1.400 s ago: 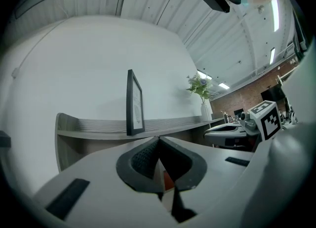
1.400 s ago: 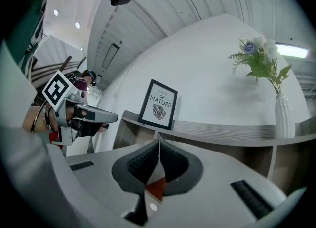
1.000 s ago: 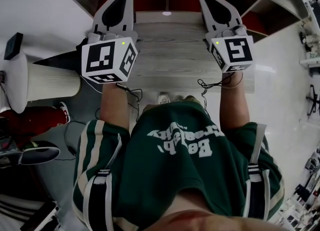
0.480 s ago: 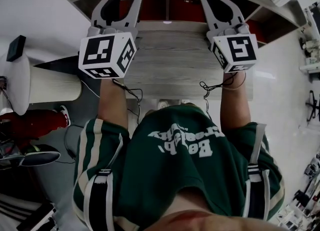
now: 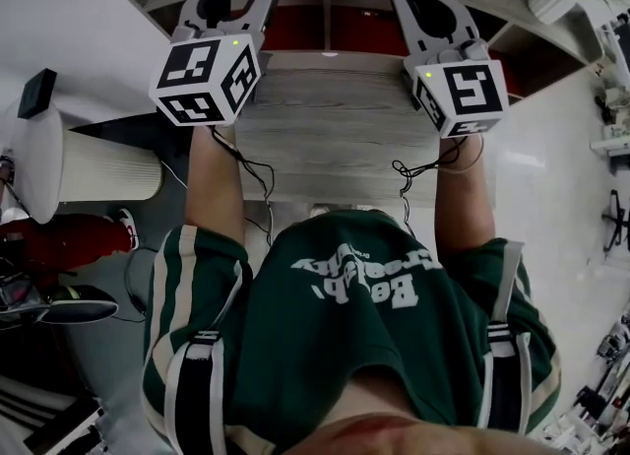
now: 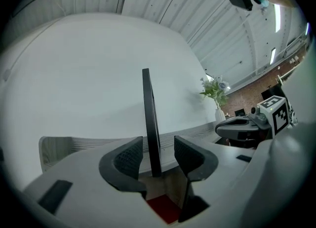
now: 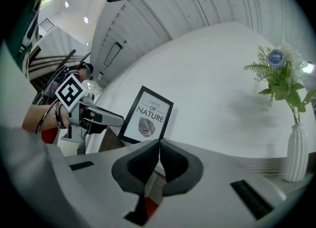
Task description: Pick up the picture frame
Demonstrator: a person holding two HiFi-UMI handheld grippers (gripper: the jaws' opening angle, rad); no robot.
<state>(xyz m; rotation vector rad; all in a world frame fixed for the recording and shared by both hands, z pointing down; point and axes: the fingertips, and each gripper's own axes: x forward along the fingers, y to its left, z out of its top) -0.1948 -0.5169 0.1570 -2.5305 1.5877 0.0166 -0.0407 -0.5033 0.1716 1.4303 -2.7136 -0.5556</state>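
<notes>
In the head view a ribbed white cylinder (image 5: 103, 162) stands far left, its end cut off by a dark shape. The left gripper (image 6: 158, 157) reaches over the pale grey wood-grain shelf (image 5: 335, 118), and its own view shows its jaws spread. The thin black-edged picture frame (image 6: 148, 113) stands upright and edge-on in line with the gap, its foot on the shelf top. Neither pad clearly presses on it, and whether the left pad touches it cannot be made out. From the head camera the frame is only a dark sliver cut off at the top border. The right gripper view shows the frame's face, white with a leaf print, leaning back against the white wall beside the left gripper. The right gripper (image 7: 159, 160) hangs over the shelf farther right, its jaws pressed together on nothing. At the far right stands a white vase with green sprigs and a blue flower (image 7: 296, 158), partly clipped by the lens rim.
</notes>
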